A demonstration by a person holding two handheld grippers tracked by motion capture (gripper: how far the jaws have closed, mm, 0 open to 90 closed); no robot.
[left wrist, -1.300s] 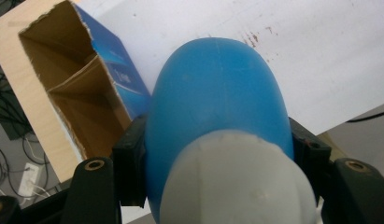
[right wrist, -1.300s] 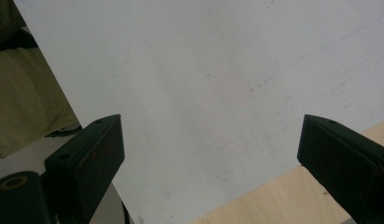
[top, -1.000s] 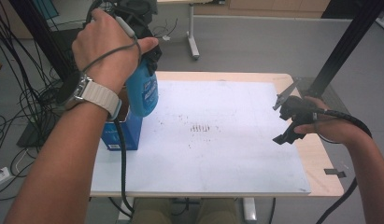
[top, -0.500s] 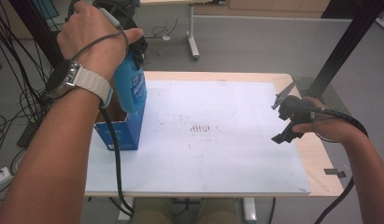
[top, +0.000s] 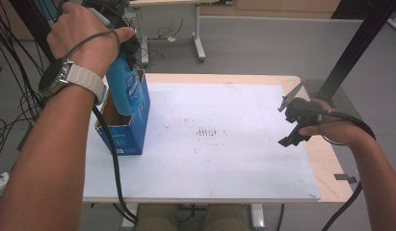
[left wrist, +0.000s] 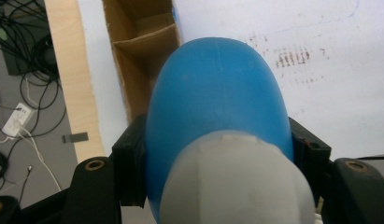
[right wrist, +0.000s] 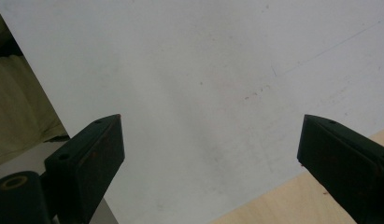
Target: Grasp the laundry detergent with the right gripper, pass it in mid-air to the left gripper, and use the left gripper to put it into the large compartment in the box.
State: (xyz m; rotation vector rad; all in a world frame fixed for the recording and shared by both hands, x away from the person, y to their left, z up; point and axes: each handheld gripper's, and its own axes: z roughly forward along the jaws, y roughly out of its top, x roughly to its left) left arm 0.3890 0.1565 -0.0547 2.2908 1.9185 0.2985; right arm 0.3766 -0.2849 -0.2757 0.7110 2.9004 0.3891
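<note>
A blue bottle (top: 125,89) with a grey-white cap (left wrist: 234,182) hangs upright over an open blue cardboard box (top: 122,129) at the table's left side, its lower end at the box's mouth. My left gripper (top: 119,45) is shut on the bottle (left wrist: 217,93) near its top, one jaw on each side. The box (left wrist: 143,56) shows brown inner walls with a divider. My right gripper (top: 288,120) hovers open above the table's right edge, with nothing between its fingers (right wrist: 87,158).
A white sheet (top: 210,139) with small dark marks in its middle covers most of the wooden table (top: 325,159). Cables (top: 12,110) hang at the left of the table. A desk leg (top: 198,38) stands on the floor behind.
My left gripper has carried the blue bottle up and slightly back, so more of it stands out of the box. The right gripper has stayed nearly still.
</note>
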